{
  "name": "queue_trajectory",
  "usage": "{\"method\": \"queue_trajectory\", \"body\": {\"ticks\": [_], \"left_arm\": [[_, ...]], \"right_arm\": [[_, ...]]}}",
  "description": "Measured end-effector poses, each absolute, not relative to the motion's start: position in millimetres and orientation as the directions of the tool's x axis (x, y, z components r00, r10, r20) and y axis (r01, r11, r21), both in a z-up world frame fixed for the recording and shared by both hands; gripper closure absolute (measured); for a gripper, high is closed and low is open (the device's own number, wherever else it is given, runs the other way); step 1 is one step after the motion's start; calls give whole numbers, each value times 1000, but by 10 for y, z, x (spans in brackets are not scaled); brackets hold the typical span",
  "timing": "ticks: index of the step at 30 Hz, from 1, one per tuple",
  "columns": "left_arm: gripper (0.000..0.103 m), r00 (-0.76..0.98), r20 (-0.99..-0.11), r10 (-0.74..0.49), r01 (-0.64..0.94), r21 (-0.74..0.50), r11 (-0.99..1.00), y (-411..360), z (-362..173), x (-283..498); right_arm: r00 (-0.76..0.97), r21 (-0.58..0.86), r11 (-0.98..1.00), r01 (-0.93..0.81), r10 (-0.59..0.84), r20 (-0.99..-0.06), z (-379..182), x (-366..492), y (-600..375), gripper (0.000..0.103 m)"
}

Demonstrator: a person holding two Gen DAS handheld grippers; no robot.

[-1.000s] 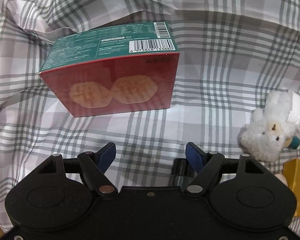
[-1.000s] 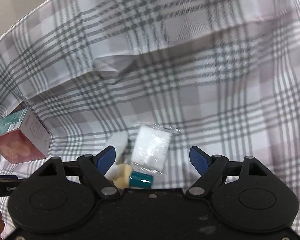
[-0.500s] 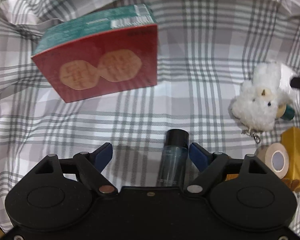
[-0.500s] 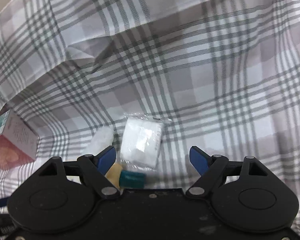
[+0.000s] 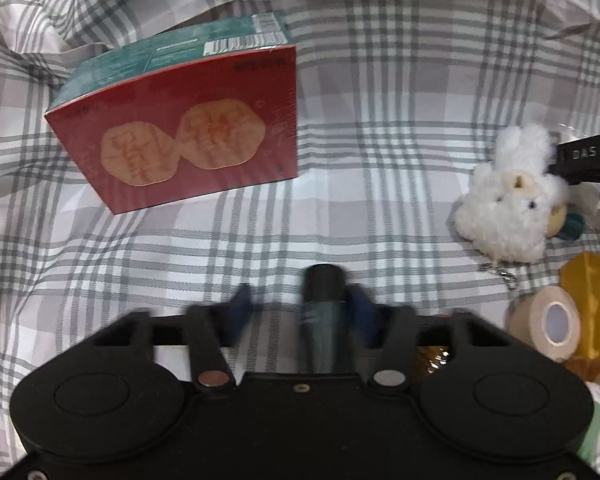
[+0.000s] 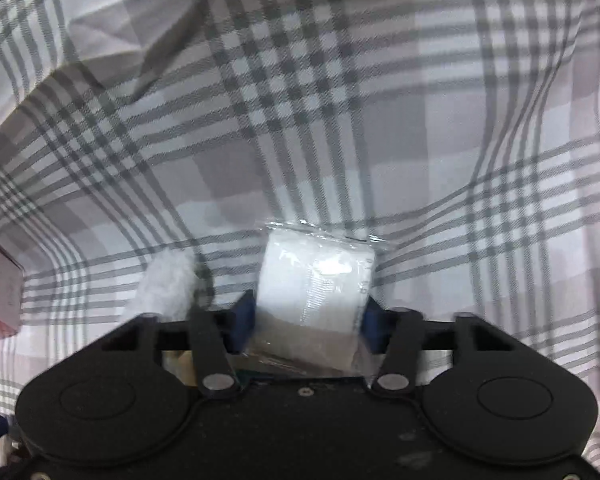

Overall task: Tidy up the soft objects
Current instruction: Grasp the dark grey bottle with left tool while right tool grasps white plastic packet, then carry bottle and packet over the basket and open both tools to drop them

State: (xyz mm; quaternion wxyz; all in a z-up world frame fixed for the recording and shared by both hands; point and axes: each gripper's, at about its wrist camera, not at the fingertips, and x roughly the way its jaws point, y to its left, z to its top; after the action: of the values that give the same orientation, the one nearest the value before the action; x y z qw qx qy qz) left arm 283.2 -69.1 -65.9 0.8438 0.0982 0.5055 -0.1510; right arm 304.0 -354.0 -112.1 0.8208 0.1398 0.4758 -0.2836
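In the left wrist view a dark, slim bottle (image 5: pixel 324 280) lies on the plaid cloth (image 5: pixel 380 120) between the blue pads of my left gripper (image 5: pixel 300 312). Its jaws are closing and blurred. The right pad is against the bottle and the left pad stands apart from it. A white plush toy (image 5: pixel 512 200) lies to the right. In the right wrist view my right gripper (image 6: pixel 308 320) is shut on a white soft packet in clear wrap (image 6: pixel 316 280). The plush toy (image 6: pixel 168 284) shows white at its left.
A red and green box (image 5: pixel 188 136) stands on the cloth at the upper left. A beige tape roll (image 5: pixel 548 328) and a yellow block (image 5: pixel 592 292) lie at the right edge. A black part of the other gripper (image 5: pixel 588 156) reaches in behind the plush.
The left jaws have come in around the dark bottle. The right gripper has dropped onto the white packet and shut on it.
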Motion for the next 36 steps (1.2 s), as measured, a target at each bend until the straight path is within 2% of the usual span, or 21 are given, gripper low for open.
{"method": "queue_trajectory", "body": {"ticks": [1, 19, 28, 36], "left_arm": [[75, 441, -883, -162, 355, 6, 935, -666, -647, 2828], [75, 493, -847, -198, 336, -25, 942, -488, 132, 2705], [75, 513, -819, -256, 381, -50, 923, -465, 577, 2202], [75, 513, -803, -304, 435, -62, 898, -215, 865, 1635]], "right_arm": [[393, -32, 807, 590, -321, -861, -1113, 3037, -3547, 55], [528, 62, 782, 621, -358, -770, -150, 2257, -3698, 55], [617, 69, 831, 553, -351, -704, 462, 1478, -3205, 55], [689, 62, 892, 447, -300, -660, 721, 797, -2518, 55]]}}
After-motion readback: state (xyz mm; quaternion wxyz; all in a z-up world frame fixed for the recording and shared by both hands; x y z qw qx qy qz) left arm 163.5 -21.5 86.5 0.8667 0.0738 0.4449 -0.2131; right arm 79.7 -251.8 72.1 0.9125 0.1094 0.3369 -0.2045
